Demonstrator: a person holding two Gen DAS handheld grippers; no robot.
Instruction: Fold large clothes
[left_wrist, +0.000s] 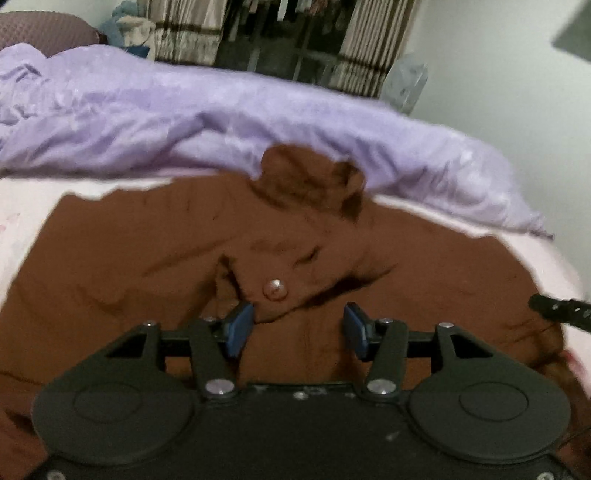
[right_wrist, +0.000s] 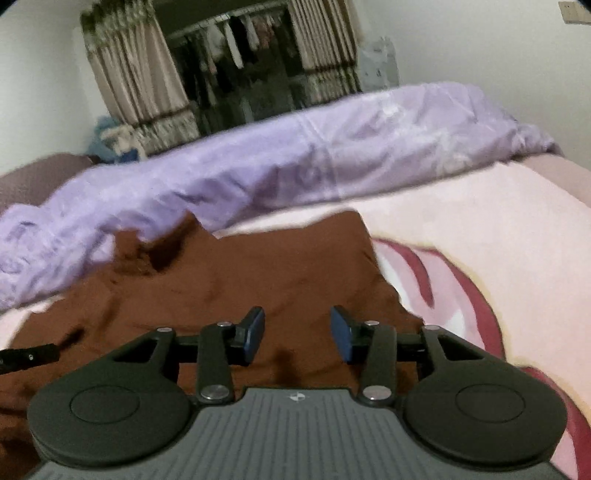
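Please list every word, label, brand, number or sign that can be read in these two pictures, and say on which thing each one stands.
No readable text in either view.
Right claw: a small round quartered mark on its grey body, a symbol only, no letters.
Brown garment: one shiny round button, no label visible.
Pink blanket: dark red printed shapes, no words.

Dim, soft indoor light, motion blur smearing the purple quilt (left_wrist: 258, 110) and curtains (right_wrist: 147, 92) behind it, fisheye bending at the edges, faint shadows on the brown garment (right_wrist: 221, 288) below the quilt
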